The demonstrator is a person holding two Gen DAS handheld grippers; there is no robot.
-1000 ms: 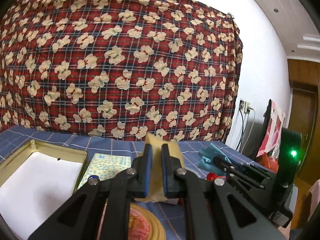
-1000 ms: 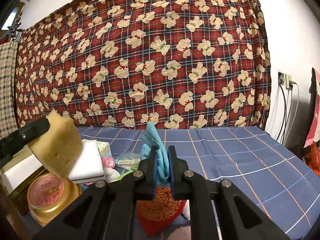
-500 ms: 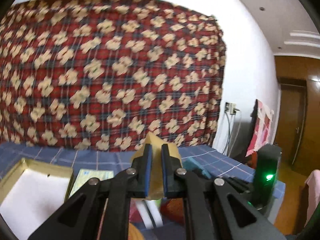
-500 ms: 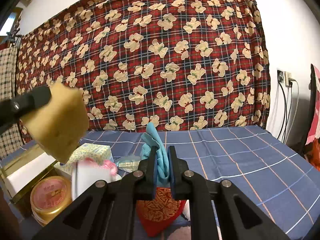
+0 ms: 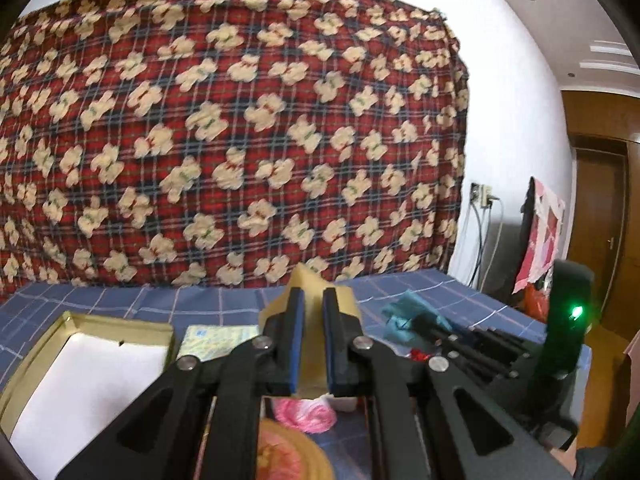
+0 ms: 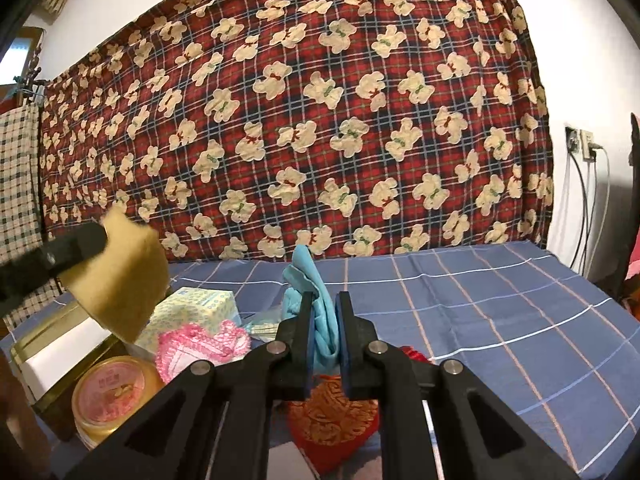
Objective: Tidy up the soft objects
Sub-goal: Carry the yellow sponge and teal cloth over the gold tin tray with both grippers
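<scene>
My left gripper (image 5: 313, 300) is shut on a tan sponge (image 5: 306, 280), held up in the air above the blue checked cloth; the same tan sponge (image 6: 120, 276) shows at the left of the right wrist view, pinched by a black finger. My right gripper (image 6: 324, 304) is shut on a light blue cloth (image 6: 316, 292) that sticks up between its pads. That blue cloth (image 5: 404, 316) and the right gripper's arms appear at the right of the left wrist view. Below lie a pink crocheted piece (image 6: 200, 344) and a red and gold pouch (image 6: 332, 416).
A gold-rimmed box with a white inside (image 5: 116, 324) sits at the left, next to a patterned tissue pack (image 6: 196, 304) and a round gold tin with a pink lid (image 6: 112, 392). A bear-print plaid blanket (image 5: 240, 140) hangs behind. Cables run from a wall socket (image 6: 580, 144).
The left gripper has lifted the tan sponge higher and swung it, uncovering the pink crocheted piece and the tissue pack. The right gripper keeps still with the blue cloth.
</scene>
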